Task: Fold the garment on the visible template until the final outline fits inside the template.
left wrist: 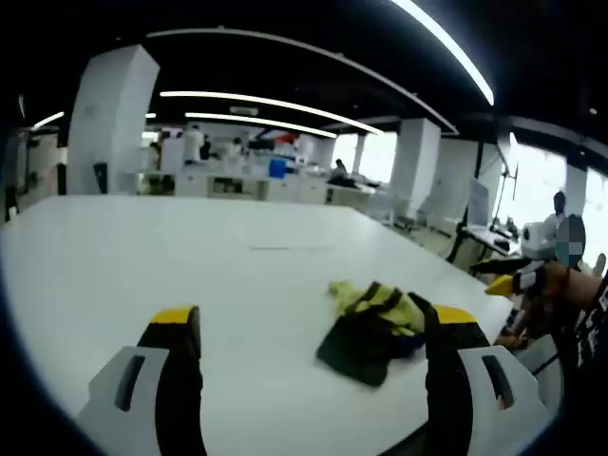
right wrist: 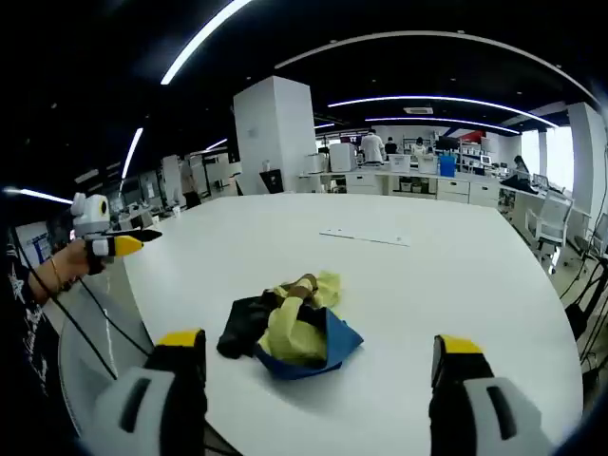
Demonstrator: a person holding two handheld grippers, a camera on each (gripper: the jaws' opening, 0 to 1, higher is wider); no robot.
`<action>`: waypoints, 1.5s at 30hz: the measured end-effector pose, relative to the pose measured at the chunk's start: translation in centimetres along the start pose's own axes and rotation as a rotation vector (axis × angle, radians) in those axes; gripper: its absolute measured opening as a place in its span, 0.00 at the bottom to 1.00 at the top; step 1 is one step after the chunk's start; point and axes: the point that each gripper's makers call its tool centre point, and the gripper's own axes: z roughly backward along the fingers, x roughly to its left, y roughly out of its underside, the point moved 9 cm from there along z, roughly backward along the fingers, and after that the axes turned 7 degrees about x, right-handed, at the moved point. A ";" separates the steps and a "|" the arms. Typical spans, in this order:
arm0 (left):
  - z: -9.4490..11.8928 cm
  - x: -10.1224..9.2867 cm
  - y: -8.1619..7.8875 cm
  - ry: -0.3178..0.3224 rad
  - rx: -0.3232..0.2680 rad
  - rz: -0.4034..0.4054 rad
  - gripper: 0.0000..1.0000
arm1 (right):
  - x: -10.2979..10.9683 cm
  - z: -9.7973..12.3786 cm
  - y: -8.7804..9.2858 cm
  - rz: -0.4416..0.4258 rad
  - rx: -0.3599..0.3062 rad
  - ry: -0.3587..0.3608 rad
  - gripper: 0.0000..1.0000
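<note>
A crumpled garment (left wrist: 375,328) in yellow, black and blue lies in a heap on the white table (left wrist: 142,247). In the left gripper view it sits just ahead of my right-hand jaw, and my left gripper (left wrist: 313,323) is open above the table's near edge with nothing in it. In the right gripper view the garment (right wrist: 290,328) lies between and a little beyond the jaws of my right gripper (right wrist: 318,347), which is open and empty. A thin dark line (right wrist: 366,237) marks the table (right wrist: 456,285) farther back. Each gripper also shows in the other's view, held in a hand off the table's edge: the right gripper (left wrist: 518,275) and the left gripper (right wrist: 104,237).
The table is large with rounded edges. Beyond it stand white pillars (right wrist: 275,133), desks and office chairs (right wrist: 546,223), with people far back. A cable (right wrist: 95,323) hangs from the hand at the left of the right gripper view.
</note>
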 end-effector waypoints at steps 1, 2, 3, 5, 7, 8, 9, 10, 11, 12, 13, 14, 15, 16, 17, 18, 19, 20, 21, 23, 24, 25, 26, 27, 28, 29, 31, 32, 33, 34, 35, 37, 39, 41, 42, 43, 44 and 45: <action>0.0 0.0 0.1 -0.007 0.009 -0.010 0.96 | 0.0 0.0 -0.1 -0.002 -0.004 0.001 0.98; 0.0 0.0 0.1 -0.009 0.012 -0.014 0.96 | -0.1 -0.2 -0.2 -0.007 -0.006 -0.001 0.98; 0.0 0.1 0.0 -0.009 0.012 -0.013 0.96 | -0.1 -0.2 -0.3 -0.011 -0.006 -0.004 0.97; 0.0 0.1 -0.1 -0.008 0.005 -0.009 0.96 | -0.1 -0.3 -0.3 -0.010 -0.011 -0.002 0.97; 0.1 0.1 -0.2 -0.009 0.002 -0.010 0.96 | -0.1 -0.3 -0.3 -0.006 -0.007 -0.003 0.97; 0.1 0.2 -0.2 -0.010 0.001 -0.011 0.96 | -0.1 -0.3 -0.3 -0.006 -0.005 -0.004 0.96; 0.1 0.2 -0.2 -0.011 0.002 -0.013 0.96 | 0.0 -0.4 -0.2 -0.007 0.000 -0.005 0.96; 0.1 0.3 -0.2 -0.012 0.002 -0.013 0.96 | 0.0 -0.4 -0.2 -0.006 0.002 -0.005 0.96; 0.1 0.2 -0.3 -0.012 0.001 -0.013 0.96 | 0.0 -0.4 -0.1 -0.006 0.004 -0.006 0.96; 0.2 0.2 -0.3 -0.012 0.002 -0.013 0.96 | 0.0 -0.4 -0.1 -0.006 0.007 -0.007 0.96; 0.2 0.3 -0.3 -0.011 0.001 -0.014 0.96 | 0.1 -0.4 0.0 -0.006 0.008 -0.008 0.96; 0.2 0.3 -0.3 -0.011 0.001 -0.014 0.96 | 0.1 -0.4 0.0 -0.006 0.008 -0.008 0.96; 0.2 0.2 -0.4 -0.008 0.001 -0.015 0.96 | 0.2 -0.4 0.0 -0.006 0.009 -0.007 0.96; 0.2 0.2 -0.4 -0.007 0.001 -0.016 0.96 | 0.1 -0.4 0.0 -0.005 0.009 -0.007 0.96; 0.2 0.2 -0.3 -0.006 0.003 -0.015 0.96 | 0.2 -0.4 0.0 -0.004 0.009 -0.007 0.96; 0.2 0.2 -0.3 -0.004 0.004 -0.016 0.96 | 0.2 -0.4 0.0 -0.002 0.013 -0.008 0.96; 0.2 0.2 -0.3 -0.003 0.003 -0.017 0.96 | 0.3 -0.4 0.0 0.000 0.015 -0.008 0.96; 0.2 0.1 -0.3 -0.003 0.004 -0.018 0.96 | 0.3 -0.3 0.0 0.004 0.014 -0.007 0.96; 0.2 0.1 -0.3 -0.001 0.004 -0.020 0.96 | 0.3 -0.3 0.0 0.005 0.013 -0.008 0.96; 0.2 0.1 -0.3 0.005 0.008 -0.020 0.96 | 0.3 -0.3 0.1 0.004 0.015 -0.008 0.96; 0.1 0.0 -0.2 0.007 0.011 -0.020 0.95 | 0.3 -0.3 0.1 0.004 0.013 -0.008 0.96; 0.1 0.0 -0.2 0.008 0.012 -0.019 0.95 | 0.3 -0.2 0.2 0.002 0.013 -0.006 0.96; 0.1 -0.1 -0.2 0.011 0.016 -0.020 0.95 | 0.3 -0.2 0.2 0.000 0.014 -0.007 0.96; 0.0 -0.2 -0.2 0.012 0.015 -0.023 0.95 | 0.4 -0.1 0.3 -0.001 0.015 -0.007 0.96; 0.0 -0.3 -0.2 0.014 0.013 -0.025 0.95 | 0.4 -0.1 0.3 -0.001 0.015 -0.007 0.96; 0.0 -0.3 -0.3 0.019 0.009 -0.026 0.95 | 0.4 -0.1 0.4 -0.001 0.017 -0.008 0.96; 0.0 -0.4 -0.3 0.021 0.008 -0.026 0.94 | 0.5 -0.1 0.5 0.001 0.023 -0.011 0.96; 0.0 -0.4 -0.2 0.022 0.008 -0.028 0.94 | 0.5 -0.1 0.5 0.002 0.024 -0.011 0.95; 0.0 -0.4 -0.2 0.025 0.009 -0.030 0.93 | 0.5 -0.1 0.5 0.002 0.023 -0.011 0.95; 0.0 -0.4 -0.2 0.026 0.009 -0.031 0.92 | 0.4 -0.1 0.5 0.001 0.022 -0.011 0.95; -0.1 -0.4 -0.3 0.029 0.010 -0.034 0.91 | 0.4 -0.1 0.5 0.000 0.018 -0.009 0.94; -0.1 -0.4 -0.3 0.032 0.009 -0.037 0.91 | 0.3 -0.1 0.5 -0.003 0.017 -0.010 0.94; -0.2 -0.5 -0.3 0.035 0.010 -0.039 0.89 | 0.3 0.0 0.6 -0.004 0.018 -0.010 0.93; -0.3 -0.5 -0.3 0.040 0.009 -0.041 0.88 | 0.4 0.0 0.7 -0.005 0.019 -0.010 0.91; -0.3 -0.5 -0.3 0.042 0.009 -0.044 0.88 | 0.4 0.0 0.7 -0.007 0.020 -0.012 0.91; -0.4 -0.5 -0.3 0.042 0.010 -0.045 0.88 | 0.4 0.0 0.7 -0.005 0.016 -0.017 0.90; -0.5 -0.5 -0.3 0.042 0.011 -0.046 0.88 | 0.5 0.0 0.7 -0.001 0.014 -0.029 0.87; -0.5 -0.6 -0.4 0.045 0.012 -0.047 0.87 | 0.5 0.0 0.7 -0.001 0.014 -0.033 0.84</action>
